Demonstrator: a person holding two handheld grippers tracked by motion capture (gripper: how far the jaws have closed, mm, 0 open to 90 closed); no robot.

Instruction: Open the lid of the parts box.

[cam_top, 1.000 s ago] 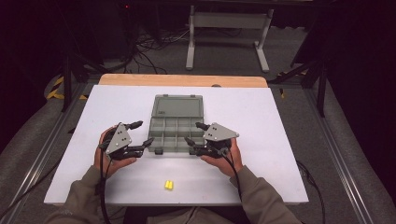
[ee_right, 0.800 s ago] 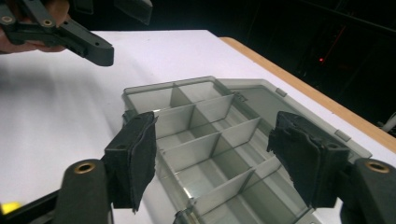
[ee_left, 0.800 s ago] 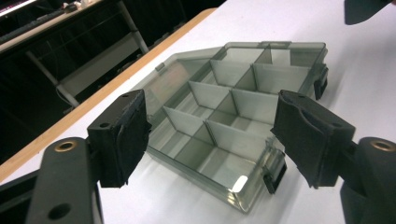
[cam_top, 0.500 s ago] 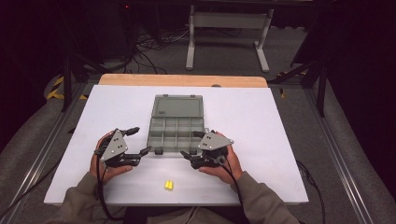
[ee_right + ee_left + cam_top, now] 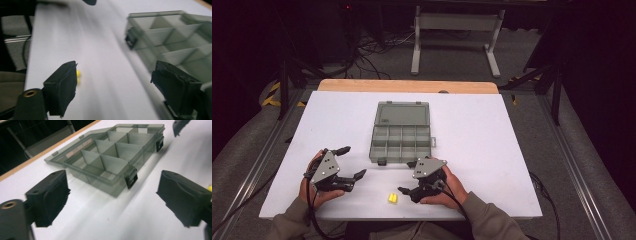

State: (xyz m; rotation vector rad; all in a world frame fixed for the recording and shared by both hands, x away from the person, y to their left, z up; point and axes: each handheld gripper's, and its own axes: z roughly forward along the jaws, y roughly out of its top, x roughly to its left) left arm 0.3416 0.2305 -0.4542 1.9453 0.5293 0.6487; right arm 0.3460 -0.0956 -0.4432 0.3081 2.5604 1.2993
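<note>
Both grippers drawn back from organiser box (image 5: pixel 402 132) toward yellow piece (image 5: pixel 392 198); right gripper (image 5: pixel 408 177), left gripper (image 5: pixel 350 162) wide, empty: pickup likely next

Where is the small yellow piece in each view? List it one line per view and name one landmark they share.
High view: the yellow piece lies near the table's front edge, between the two hand-held grippers.
Left gripper view: a yellow sliver at the right edge, behind the right jaw.
Right gripper view: it peeks out beside the left jaw.
Shared landmark: the open grey compartment box.
</note>
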